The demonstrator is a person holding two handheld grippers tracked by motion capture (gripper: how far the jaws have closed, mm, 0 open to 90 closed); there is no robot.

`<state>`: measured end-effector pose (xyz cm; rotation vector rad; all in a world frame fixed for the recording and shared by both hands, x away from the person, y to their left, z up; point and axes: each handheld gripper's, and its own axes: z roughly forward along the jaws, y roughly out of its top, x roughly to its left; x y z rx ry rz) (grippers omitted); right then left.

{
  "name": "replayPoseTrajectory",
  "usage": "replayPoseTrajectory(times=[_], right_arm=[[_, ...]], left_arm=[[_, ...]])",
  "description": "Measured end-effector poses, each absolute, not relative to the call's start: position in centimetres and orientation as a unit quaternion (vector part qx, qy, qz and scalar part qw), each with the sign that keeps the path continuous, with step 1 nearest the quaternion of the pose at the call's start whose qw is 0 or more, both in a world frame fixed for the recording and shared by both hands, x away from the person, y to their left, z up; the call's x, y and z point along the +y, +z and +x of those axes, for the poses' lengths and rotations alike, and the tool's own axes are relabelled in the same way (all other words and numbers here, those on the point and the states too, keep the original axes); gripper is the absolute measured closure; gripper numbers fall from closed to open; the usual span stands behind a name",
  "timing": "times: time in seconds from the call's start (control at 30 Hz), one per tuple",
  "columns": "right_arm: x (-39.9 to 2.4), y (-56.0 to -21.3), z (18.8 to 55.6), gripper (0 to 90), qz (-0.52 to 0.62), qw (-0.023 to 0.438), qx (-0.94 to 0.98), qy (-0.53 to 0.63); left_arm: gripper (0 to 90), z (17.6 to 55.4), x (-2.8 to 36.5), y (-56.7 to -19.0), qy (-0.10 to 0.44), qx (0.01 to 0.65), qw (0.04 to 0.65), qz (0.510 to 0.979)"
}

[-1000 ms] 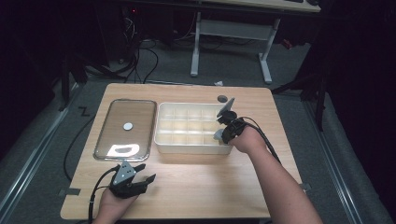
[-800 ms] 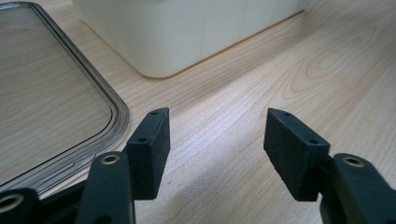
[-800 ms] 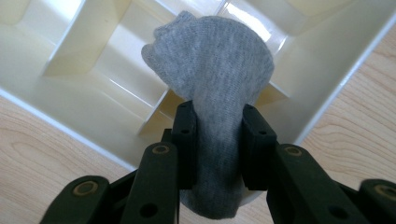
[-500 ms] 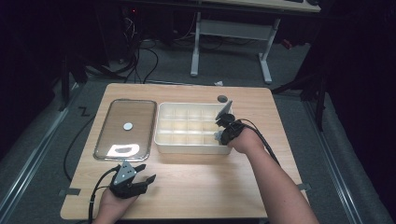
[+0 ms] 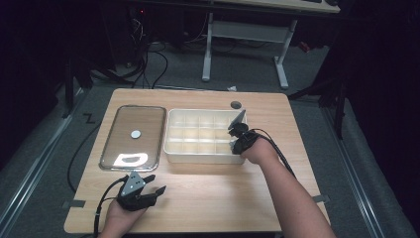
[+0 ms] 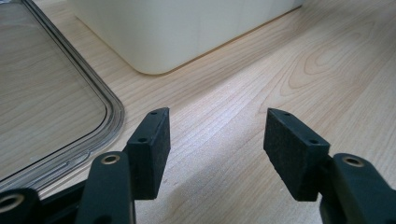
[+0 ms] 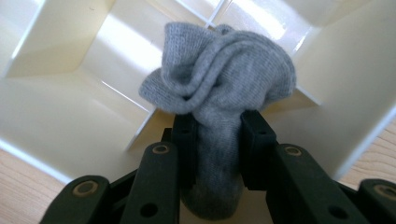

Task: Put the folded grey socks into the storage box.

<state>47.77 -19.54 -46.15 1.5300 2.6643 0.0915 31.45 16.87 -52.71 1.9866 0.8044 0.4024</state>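
A grey knitted sock [image 7: 219, 93] is bunched up between the black jaws of my right gripper [image 7: 215, 128], which is shut on it. The sock hangs over the compartments at the right end of a cream divided box [image 7: 60, 102]. In the high view the right gripper [image 5: 236, 133] sits over that right end of the box [image 5: 198, 134]. My left gripper [image 6: 212, 144] stands open just above the bare wood with nothing between its pads; in the high view it [image 5: 148, 193] rests near the table's front left edge.
A clear flat lid [image 5: 132, 136] with a small round white disc [image 5: 135, 133] on it lies left of the box, and its rim [image 6: 112, 116] runs close to the left gripper. A dark round spot [image 5: 236, 104] marks the table behind the box.
The right gripper has shifted only slightly over the box's right end. The left gripper has not moved.
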Motion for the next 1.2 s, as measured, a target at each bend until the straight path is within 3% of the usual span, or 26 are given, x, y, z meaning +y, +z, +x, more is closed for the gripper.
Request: replayPoseTrajectory(times=[0.4, 0.8, 0.87, 1.03, 1.2], right_arm=[[-18.9, -46.7, 47.8, 71.7, 0.492, 0.043, 0.869, 0.011], [-19.3, -44.6, 48.0, 56.9, 0.503, 0.028, 0.863, 0.028], [-19.5, -43.8, 47.9, 60.3, 0.505, 0.025, 0.862, 0.038], [-19.8, -41.7, 46.8, 88.6, 0.489, 0.031, 0.87, 0.06], [-19.8, -43.8, 46.8, 90.0, 0.498, 0.021, 0.867, 0.03]], left_arm=[[41.7, 31.5, 16.8, -52.8, 0.161, 0.328, 0.463, 0.808], [41.7, 31.5, 16.9, -52.8, 0.161, 0.329, 0.461, 0.808], [41.7, 31.5, 16.9, -52.8, 0.162, 0.328, 0.46, 0.809], [41.8, 31.5, 16.8, -52.8, 0.16, 0.327, 0.46, 0.81], [41.9, 31.5, 16.7, -52.8, 0.159, 0.327, 0.459, 0.811]])
